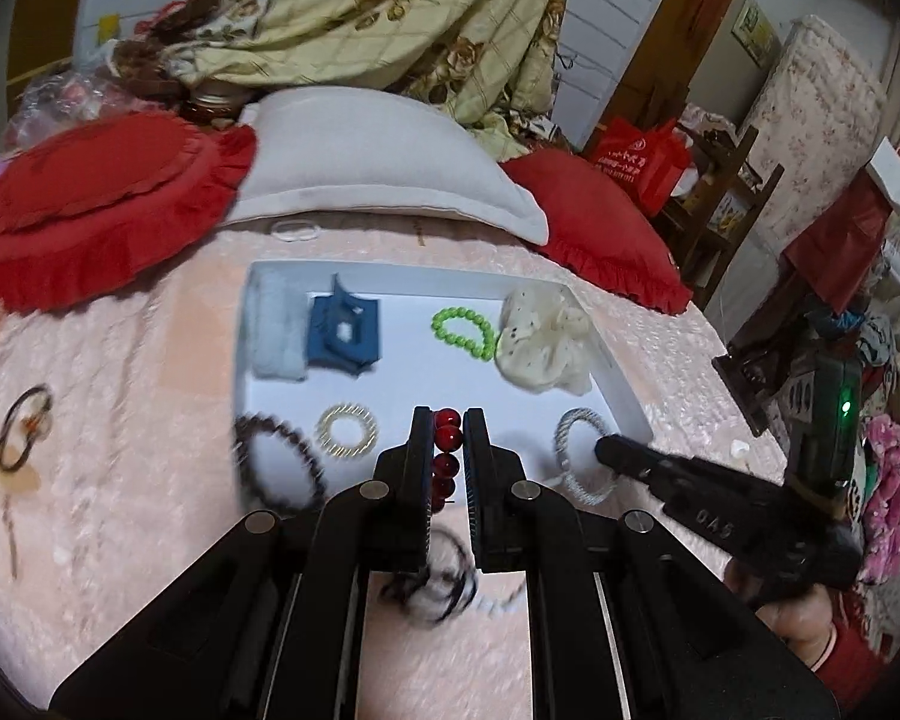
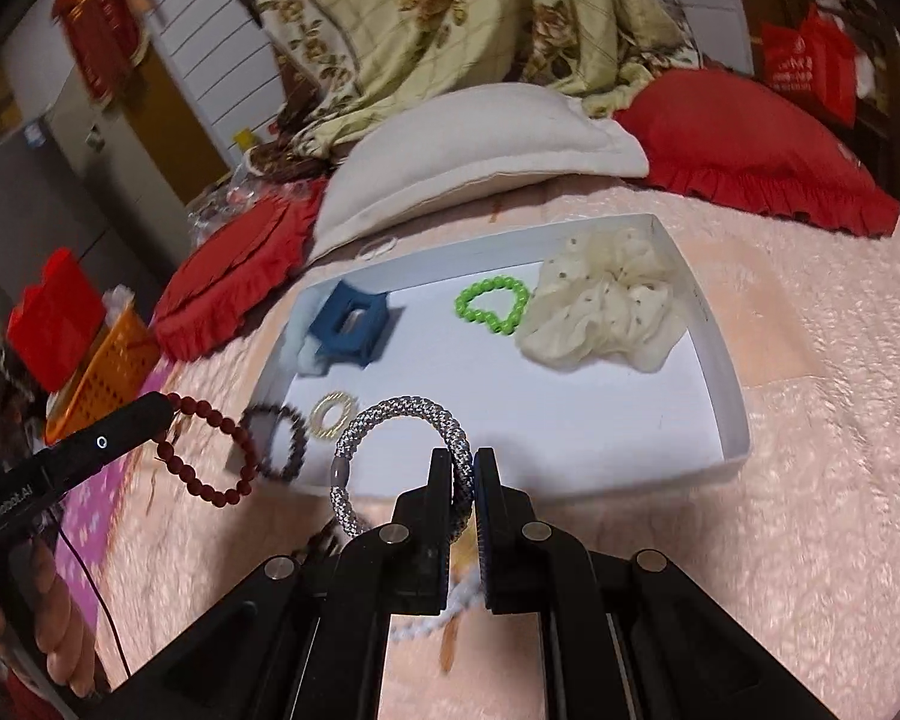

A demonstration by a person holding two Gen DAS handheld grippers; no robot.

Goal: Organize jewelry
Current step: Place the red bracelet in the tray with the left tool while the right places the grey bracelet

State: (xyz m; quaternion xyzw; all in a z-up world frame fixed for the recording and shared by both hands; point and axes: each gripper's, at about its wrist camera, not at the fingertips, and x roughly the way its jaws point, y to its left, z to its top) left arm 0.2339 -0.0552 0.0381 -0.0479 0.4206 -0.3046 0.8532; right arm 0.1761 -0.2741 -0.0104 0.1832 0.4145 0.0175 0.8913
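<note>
A white tray [image 1: 615,360] lies on the pink bedspread. It holds a blue claw clip [image 1: 345,333], a green bead bracelet [image 1: 465,333], a cream scrunchie [image 1: 543,339], a gold ring [image 1: 348,429] and a dark bead bracelet [image 1: 279,459]. My left gripper [image 1: 449,420] is shut on a red bead bracelet [image 1: 447,447], held above the tray's near edge; the bracelet [image 2: 204,450] hangs from it in the right wrist view. My right gripper [image 2: 465,468] is shut on a silver woven bracelet [image 2: 402,414], held over the tray's [image 2: 729,384] near edge.
Red ruffled cushions [image 1: 90,204] and a white pillow [image 1: 384,174] lie behind the tray. A brown hair tie [image 1: 21,429] lies on the bedspread at left. Black hair ties [image 1: 444,588] and a pale bead string lie under my left gripper. An orange basket [image 2: 105,378] stands at left.
</note>
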